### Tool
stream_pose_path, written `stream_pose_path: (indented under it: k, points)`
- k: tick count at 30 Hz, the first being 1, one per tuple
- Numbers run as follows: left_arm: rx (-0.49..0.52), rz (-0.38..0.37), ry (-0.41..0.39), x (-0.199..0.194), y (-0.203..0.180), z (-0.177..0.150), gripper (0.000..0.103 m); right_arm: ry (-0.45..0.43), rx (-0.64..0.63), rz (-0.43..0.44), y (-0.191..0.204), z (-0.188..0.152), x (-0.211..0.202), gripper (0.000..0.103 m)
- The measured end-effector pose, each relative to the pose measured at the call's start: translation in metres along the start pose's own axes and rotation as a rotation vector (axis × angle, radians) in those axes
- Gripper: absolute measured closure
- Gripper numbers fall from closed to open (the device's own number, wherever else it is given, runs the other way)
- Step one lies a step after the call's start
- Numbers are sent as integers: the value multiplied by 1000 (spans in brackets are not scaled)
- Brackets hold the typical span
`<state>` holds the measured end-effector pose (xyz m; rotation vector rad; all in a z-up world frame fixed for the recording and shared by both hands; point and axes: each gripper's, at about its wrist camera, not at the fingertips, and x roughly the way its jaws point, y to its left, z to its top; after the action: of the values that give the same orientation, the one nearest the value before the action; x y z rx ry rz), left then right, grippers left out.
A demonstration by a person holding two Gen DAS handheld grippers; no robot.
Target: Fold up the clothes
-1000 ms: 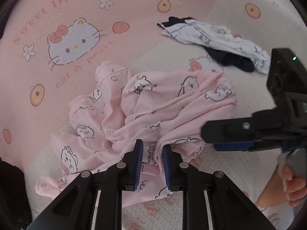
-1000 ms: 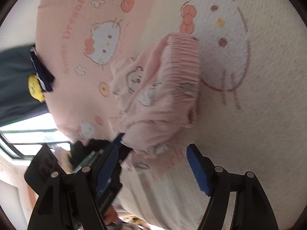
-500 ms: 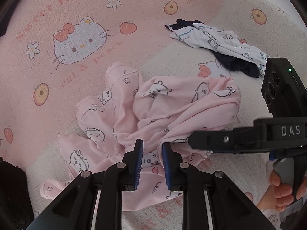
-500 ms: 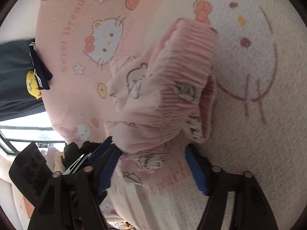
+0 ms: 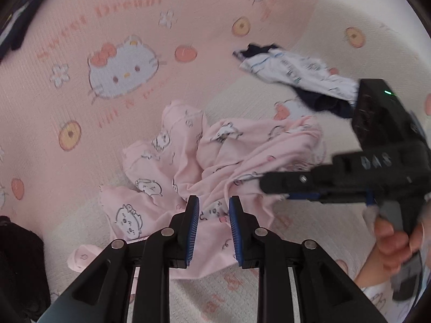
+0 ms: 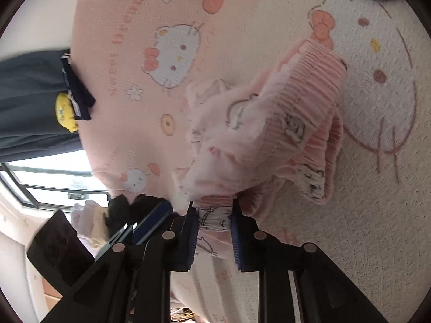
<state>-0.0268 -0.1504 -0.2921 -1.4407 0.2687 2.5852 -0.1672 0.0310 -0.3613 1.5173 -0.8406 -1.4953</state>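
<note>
Crumpled pink printed pants [image 5: 204,167] lie on the Hello Kitty bedspread [image 5: 80,53]. My left gripper [image 5: 214,210] is shut on a fold of the pink fabric at its near edge. My right gripper [image 6: 214,220] is shut on the elastic waistband end of the same pants [image 6: 269,134]. The right gripper also shows in the left wrist view [image 5: 272,185], coming in from the right and meeting the cloth there.
A white printed garment [image 5: 296,75] lies over a dark navy one [image 5: 323,102] at the far right of the bed. A dark garment with a yellow patch [image 6: 40,102] lies at the bed's left edge. A window [image 6: 54,183] is beyond the bed.
My right gripper was wide open around the waistband and has closed on it. The left gripper keeps its hold, and the pants have shifted slightly.
</note>
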Motion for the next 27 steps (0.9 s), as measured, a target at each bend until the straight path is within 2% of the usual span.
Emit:
stream_pose_path:
  k: [1, 2, 4, 7, 10, 12, 14, 17, 21, 25, 27]
  points:
    - [14, 0, -14, -4, -2, -2, 76, -7, -10, 5, 2, 0, -2, 82]
    - [29, 2, -21, -5, -6, -3, 62, -14, -21, 7, 4, 0, -5, 82]
    - [60, 8, -35, -7, -12, -5, 47, -32, -33, 17, 7, -1, -9, 82]
    - [98, 13, -28, -1, -25, -4, 47, -40, -18, 28, 10, -1, -5, 82]
    - [162, 67, -50, 1, -42, 1, 47, -53, 1, 25, 6, 2, -15, 82]
    - [250, 160, -97, 1, -56, 2, 47, -47, 6, 12, 3, 4, -21, 82]
    - [396, 342, -193, 1, -76, -4, 47, -45, 3, 1, 5, 5, -25, 83]
    - [603, 408, -260, 4, -96, -16, 47, -48, 6, 1, 7, 7, -27, 82]
    - [757, 415, -237, 15, -110, -28, 47, -46, -1, 4, 11, 8, -32, 83]
    - [694, 402, -196, 24, -104, -23, 47, -57, 32, 43, 10, 9, -37, 83]
    - [653, 429, -197, 26, -102, -20, 47, -63, 66, 67, 6, 10, -38, 83]
